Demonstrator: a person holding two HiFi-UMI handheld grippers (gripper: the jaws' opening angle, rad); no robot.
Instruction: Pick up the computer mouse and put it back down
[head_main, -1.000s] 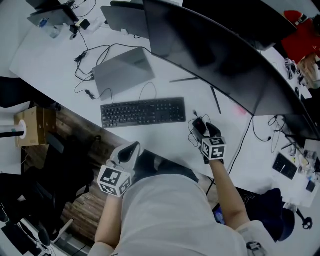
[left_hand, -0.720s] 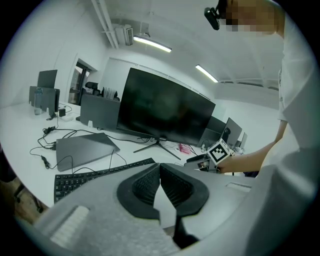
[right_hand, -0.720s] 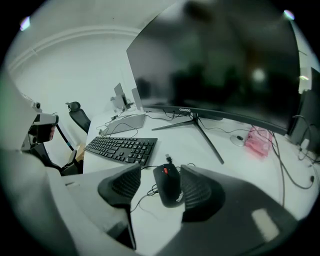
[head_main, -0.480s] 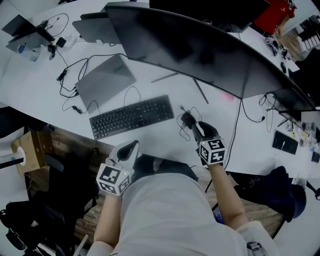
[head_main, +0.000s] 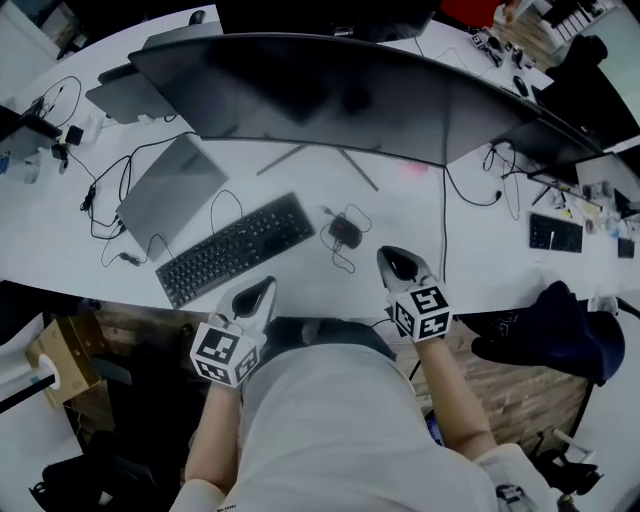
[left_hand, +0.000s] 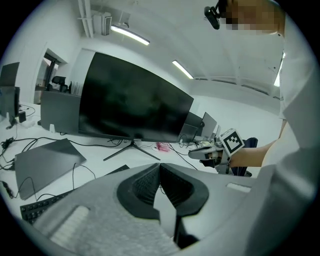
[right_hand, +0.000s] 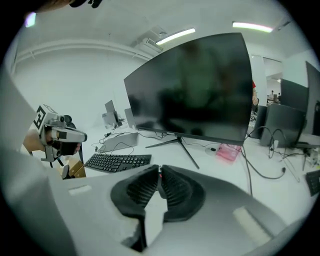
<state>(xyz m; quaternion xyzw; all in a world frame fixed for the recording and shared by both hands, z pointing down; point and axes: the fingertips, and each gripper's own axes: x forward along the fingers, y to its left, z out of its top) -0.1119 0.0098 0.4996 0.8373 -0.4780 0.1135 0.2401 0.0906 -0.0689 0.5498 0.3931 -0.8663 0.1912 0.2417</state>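
Black computer mouse (head_main: 345, 231): report position. (Operator)

It lies flat on the white tabletop (head_main: 480, 262), just right of the keyboard (head_main: 235, 250), with its cable looped around it. Neither gripper touches it. (Technician)

Jaw state? (Operator)

Right gripper (head_main: 392, 260): the jaws have just been closing and now meet with nothing between them. Left gripper (head_main: 258, 297): jaws likewise together and empty, near the tabletop's front edge. (Technician)

Procedure for the present step? (Operator)

The put-down appears complete, so the step is clearance. Hold the right gripper on the near side of the cable loops, since a snag would drag the mouse. Hold both pairs of jaws together and off the tabletop. (Technician)
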